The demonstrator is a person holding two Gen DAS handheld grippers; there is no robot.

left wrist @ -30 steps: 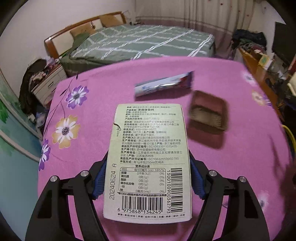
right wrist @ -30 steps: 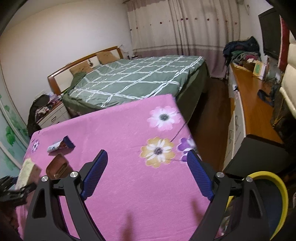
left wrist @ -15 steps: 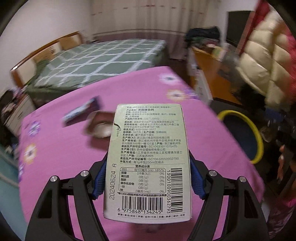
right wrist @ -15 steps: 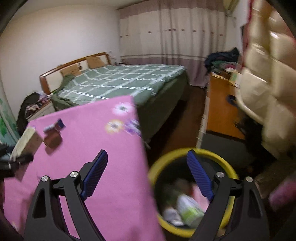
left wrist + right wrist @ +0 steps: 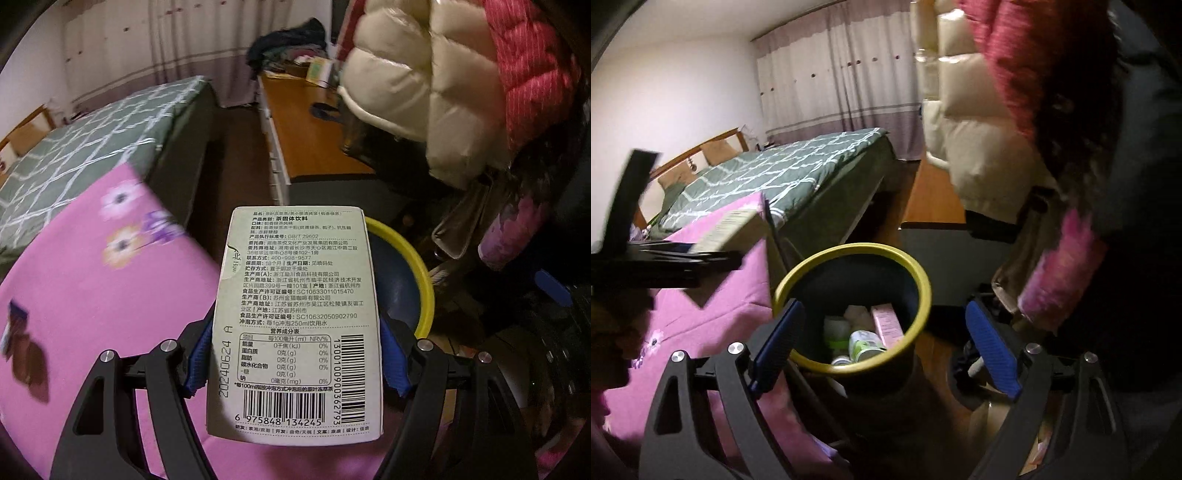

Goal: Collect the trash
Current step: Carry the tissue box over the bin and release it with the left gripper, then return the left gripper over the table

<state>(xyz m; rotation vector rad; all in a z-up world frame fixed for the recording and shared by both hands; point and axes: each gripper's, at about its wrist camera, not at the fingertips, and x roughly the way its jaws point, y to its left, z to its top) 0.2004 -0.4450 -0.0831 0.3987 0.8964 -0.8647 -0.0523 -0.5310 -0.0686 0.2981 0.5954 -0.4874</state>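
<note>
My left gripper [image 5: 295,365] is shut on a pale green tea box [image 5: 299,317] with printed text and barcodes, held above the pink table's right edge. Behind the box is the yellow-rimmed trash bin [image 5: 424,291]. In the right wrist view the bin [image 5: 916,266] stands on the floor beside the table and holds several pieces of trash [image 5: 864,332]. My right gripper [image 5: 886,350] is open and empty, just above the bin's near rim. The left gripper with the box [image 5: 727,229] shows at the left, above the table.
The pink flowered tablecloth [image 5: 92,295] carries a brown tray [image 5: 29,362] and a wrapper [image 5: 16,314] at its far left. A green bed [image 5: 783,173], a wooden desk [image 5: 314,140] and hanging jackets [image 5: 443,92] surround the bin.
Both grippers have swung right, from over the table to the bin. The tea box stays gripped. The bin is now under the right gripper.
</note>
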